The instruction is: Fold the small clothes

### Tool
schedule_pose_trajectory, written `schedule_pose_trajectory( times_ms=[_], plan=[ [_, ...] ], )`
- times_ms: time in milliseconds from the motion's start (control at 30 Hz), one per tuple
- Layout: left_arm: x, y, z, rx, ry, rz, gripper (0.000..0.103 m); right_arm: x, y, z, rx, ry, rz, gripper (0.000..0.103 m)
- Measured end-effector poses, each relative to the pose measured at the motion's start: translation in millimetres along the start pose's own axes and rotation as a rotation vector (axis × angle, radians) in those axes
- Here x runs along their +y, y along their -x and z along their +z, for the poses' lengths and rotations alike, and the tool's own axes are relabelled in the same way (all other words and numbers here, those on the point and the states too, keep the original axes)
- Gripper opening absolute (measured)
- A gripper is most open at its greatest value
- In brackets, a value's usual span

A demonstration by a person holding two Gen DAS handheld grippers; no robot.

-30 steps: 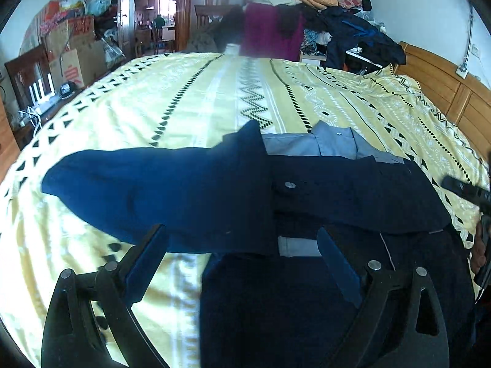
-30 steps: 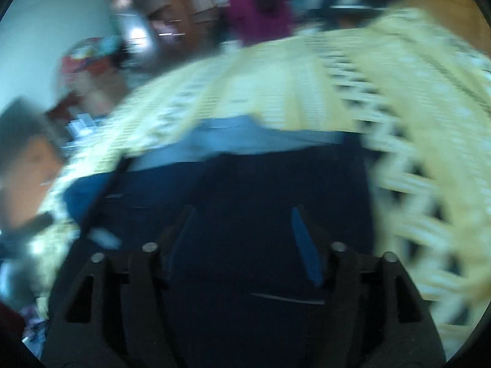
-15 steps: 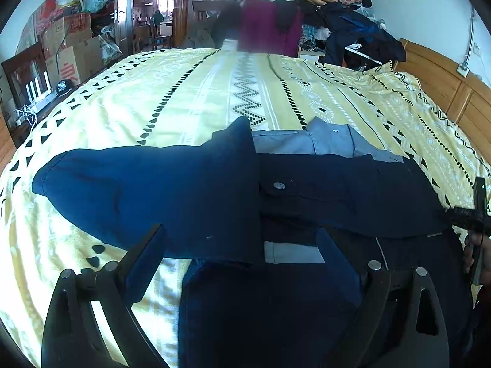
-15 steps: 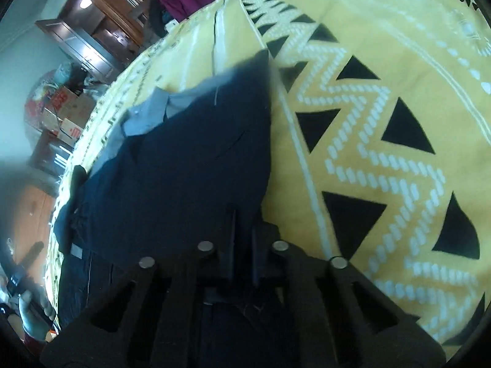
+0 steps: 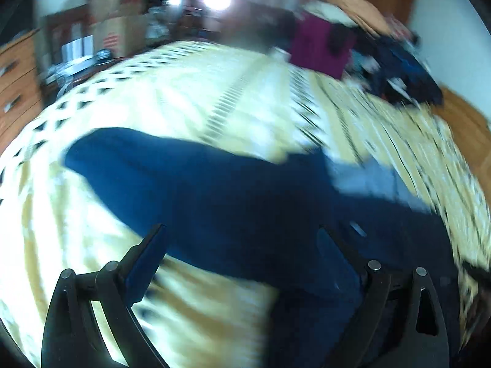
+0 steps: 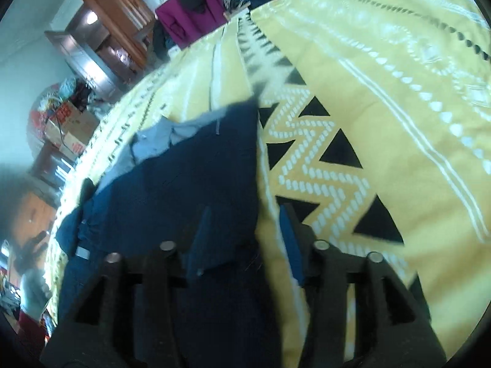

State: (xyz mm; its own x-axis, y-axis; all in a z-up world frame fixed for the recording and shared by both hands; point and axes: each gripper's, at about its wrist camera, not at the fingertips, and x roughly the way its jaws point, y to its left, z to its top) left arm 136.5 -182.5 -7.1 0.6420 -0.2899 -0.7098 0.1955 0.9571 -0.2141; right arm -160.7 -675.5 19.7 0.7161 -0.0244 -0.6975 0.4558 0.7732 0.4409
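While the left-wrist view is smearing with blur, a dark blue shirt (image 5: 233,208) is lying spread on a yellow patterned bedspread (image 5: 190,98), one sleeve stretching out to the left and its pale blue collar (image 5: 365,178) showing toward the right. The left gripper (image 5: 242,245) is hovering over the sleeve with its fingers spread wide apart and nothing between them.

From the right-wrist view, the shirt (image 6: 190,184) is lying along the left of the bedspread (image 6: 383,107), its straight side edge running up the middle of the picture. The right gripper (image 6: 245,233) is sitting low over that edge with its fingers apart; one blue-padded finger (image 6: 199,239) is over the cloth, the other over the yellow cover just beside it. Whether the pads are touching the fabric I cannot tell.

At the far end of the bed, a heap of clothes (image 6: 196,15) is piling up before a wooden wardrobe (image 6: 122,9), and cardboard boxes (image 6: 67,122) are standing at the left.
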Motion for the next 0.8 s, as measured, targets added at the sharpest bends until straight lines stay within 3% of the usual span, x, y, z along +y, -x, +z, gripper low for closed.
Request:
schedule_pose_trajectory(
  times_ms=[67, 167, 233, 267, 367, 467, 600, 667, 733, 767, 800],
  plan=[
    [43, -8, 18, -0.021, 0.105, 0.024, 0.098, 8, 3, -8, 0.011, -0.018, 0.013, 0.049],
    [91, -43, 35, 0.032, 0.216, 0.034, 0.097, 25, -7, -19, 0.039, -0.04, 0.04, 0.05],
    [112, -57, 40, 0.039, 0.254, 0.147, 0.08, 39, -16, -22, 0.064, -0.046, 0.069, 0.05],
    [123, -57, 40, 0.032, 0.296, 0.191, 0.08, 46, -21, -25, 0.074, -0.04, 0.083, 0.051],
    [154, -47, 27, -0.036, 0.425, 0.203, 0.085, 70, -43, -30, 0.118, -0.013, 0.12, 0.053],
    [175, -56, 21, -0.02, 0.463, 0.159, 0.086, 90, -62, -33, 0.15, 0.023, 0.133, 0.054],
    [182, -69, 42, -0.028, 0.408, 0.152, 0.086, 111, -73, -34, 0.164, 0.032, 0.168, 0.054],
    [193, -82, 48, -0.017, 0.44, 0.141, 0.084, 122, -73, -38, 0.16, 0.046, 0.176, 0.054],
    [205, -96, 51, 0.019, 0.471, 0.1, 0.047, 130, -68, -40, 0.154, 0.051, 0.182, 0.048],
    [202, -96, 54, 0.017, 0.471, 0.075, 0.033, 133, -64, -40, 0.144, 0.054, 0.189, 0.041],
    [195, -93, 57, 0.01, 0.472, 0.012, 0.016, 135, -60, -39, 0.134, 0.058, 0.196, 0.037]
  ],
)
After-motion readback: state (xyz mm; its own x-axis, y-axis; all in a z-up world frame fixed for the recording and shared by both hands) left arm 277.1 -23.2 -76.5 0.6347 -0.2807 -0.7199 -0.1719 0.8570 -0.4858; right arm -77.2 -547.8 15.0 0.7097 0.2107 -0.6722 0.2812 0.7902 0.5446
